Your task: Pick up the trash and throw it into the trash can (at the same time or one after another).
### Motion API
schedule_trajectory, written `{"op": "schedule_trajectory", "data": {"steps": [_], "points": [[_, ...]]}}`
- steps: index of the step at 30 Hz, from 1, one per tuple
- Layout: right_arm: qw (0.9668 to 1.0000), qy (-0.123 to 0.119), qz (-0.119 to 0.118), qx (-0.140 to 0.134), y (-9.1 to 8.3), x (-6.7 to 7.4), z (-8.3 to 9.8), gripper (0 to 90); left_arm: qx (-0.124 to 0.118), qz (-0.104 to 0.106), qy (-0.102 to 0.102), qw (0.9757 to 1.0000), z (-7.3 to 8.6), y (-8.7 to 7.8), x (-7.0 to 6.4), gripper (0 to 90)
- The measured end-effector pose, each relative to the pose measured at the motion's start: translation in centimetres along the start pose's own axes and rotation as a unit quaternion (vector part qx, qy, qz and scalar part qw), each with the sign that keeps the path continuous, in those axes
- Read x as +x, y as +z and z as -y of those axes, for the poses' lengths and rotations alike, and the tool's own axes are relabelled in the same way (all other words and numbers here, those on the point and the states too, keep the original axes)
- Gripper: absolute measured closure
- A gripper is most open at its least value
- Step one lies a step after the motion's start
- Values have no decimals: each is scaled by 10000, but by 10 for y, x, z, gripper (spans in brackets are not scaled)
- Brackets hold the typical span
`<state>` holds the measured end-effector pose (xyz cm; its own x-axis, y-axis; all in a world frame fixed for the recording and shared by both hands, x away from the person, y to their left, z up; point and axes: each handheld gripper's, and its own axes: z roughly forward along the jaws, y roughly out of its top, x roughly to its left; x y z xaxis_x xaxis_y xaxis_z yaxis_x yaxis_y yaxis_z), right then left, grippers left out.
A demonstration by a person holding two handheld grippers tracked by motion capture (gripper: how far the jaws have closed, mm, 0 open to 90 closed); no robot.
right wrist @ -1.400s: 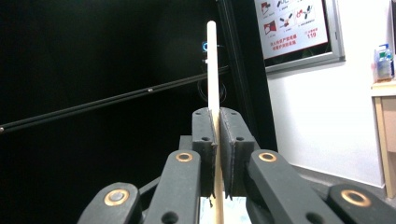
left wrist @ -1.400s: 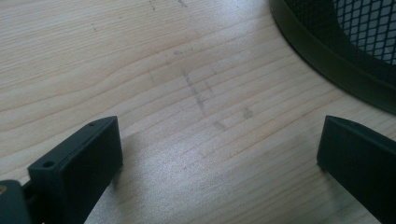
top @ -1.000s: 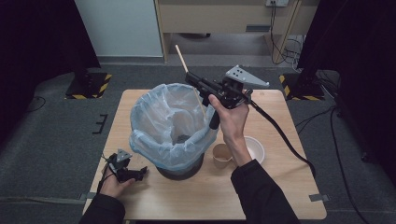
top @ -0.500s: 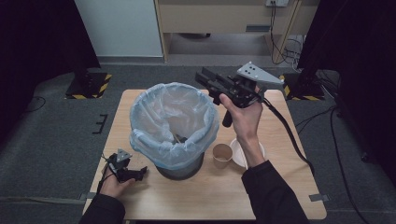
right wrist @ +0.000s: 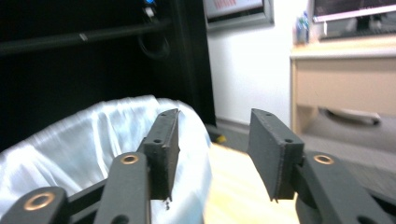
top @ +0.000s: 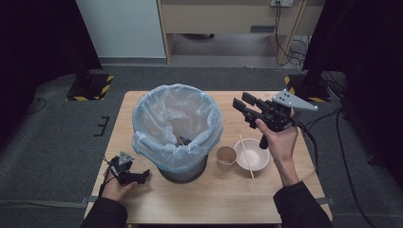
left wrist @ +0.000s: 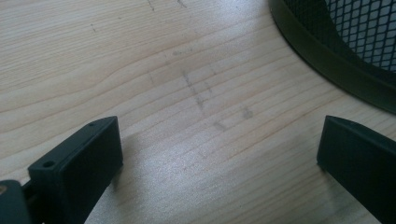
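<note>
**Both grippers empty beside the lined bin**

At the left, near the front edge of the table (top: pixel 157 209), the left hand (top: pixel 116 187) rested on the wood with the left gripper (top: pixel 138 176) lying low and pointing toward the bin's base. In the left gripper view its jaws stood wide apart with nothing but bare wood grain between them, and the dark mesh base of the bin (left wrist: pixel 355 46) curved across the upper right corner, close to the right-hand jaw.

The bin (top: pixel 177 128) stood in the middle of the table, lined with a pale blue bag (top: pixel 157 147) folded over the rim. A thin wooden stick (top: pixel 178 138) lay inside it, leaning against the liner.

Just right of the bin sat a paper cup (top: pixel 226 157), upright and touching or nearly touching a white bowl (top: pixel 259 160). A chopstick (top: pixel 246 158) lay across the bowl's left rim, its near end on the table.

At the right, the right hand (top: pixel 280 140) held the right gripper (top: pixel 237 105) raised above the table, aimed left toward the bin's rim. In the right gripper view its jaws were parted by a moderate gap and gripped nothing; the white-lined bin (right wrist: pixel 84 149) showed behind the left jaw.
</note>
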<state>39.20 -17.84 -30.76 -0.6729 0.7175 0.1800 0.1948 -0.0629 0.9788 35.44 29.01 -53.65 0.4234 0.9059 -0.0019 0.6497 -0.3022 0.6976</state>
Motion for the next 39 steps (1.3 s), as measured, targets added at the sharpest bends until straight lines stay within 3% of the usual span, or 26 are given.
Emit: {"op": "schedule_trajectory", "data": {"steps": [8, 14, 21, 28, 33, 39], "points": [[9979, 216, 380, 469, -14, -30, 53, 479, -1, 0, -1, 10000, 0, 0, 0, 0], [9914, 257, 708, 1066, -16, -48, 91, 438, -1, -1, -1, 10000, 0, 0, 0, 0], [9751, 251, 966, 1981, -6, -64, 134, 482, 0, -2, -1, 10000, 0, 0, 0, 0], [9633, 368, 998, 2464, 0, -64, 156, 521, -1, -3, -2, 10000, 0, 0, 0, 0], [9510, 445, 949, 2910, 4, -63, 169, 560, 0, -3, -1, 10000, 0, 0, 0, 0], [9420, 541, 945, 3175, 6, -61, 172, 649, 1, -2, -1, 10000, 0, 0, 0, 0]]}}
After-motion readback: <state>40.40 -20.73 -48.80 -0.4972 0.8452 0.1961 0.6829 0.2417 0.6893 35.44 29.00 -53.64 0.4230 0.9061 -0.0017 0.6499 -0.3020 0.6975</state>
